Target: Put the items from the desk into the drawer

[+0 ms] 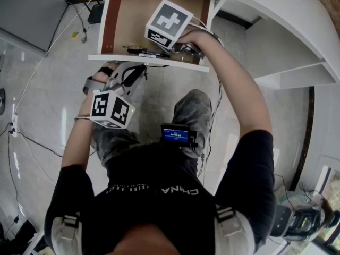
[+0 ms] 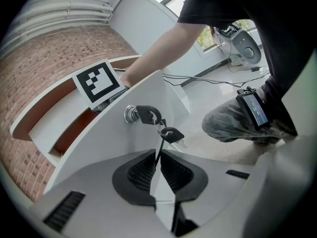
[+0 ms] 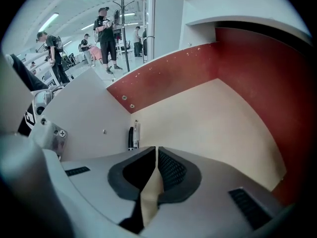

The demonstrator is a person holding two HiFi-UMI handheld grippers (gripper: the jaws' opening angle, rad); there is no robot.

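The drawer stands pulled out, its wooden floor showing. A black pen and a white pen lie side by side against its inner front wall, and in the head view they show as dark items. My right gripper is inside the drawer, pointing steeply down, jaws shut with nothing between them, a little short of the pens. My left gripper is below the drawer front. It is shut on a thin black strap that hangs from the keys in the lock.
The white desk top curves round to the right of the drawer. A small screen sits on the person's lap. Cables trail over the floor on the left. Several people stand far off in the right gripper view.
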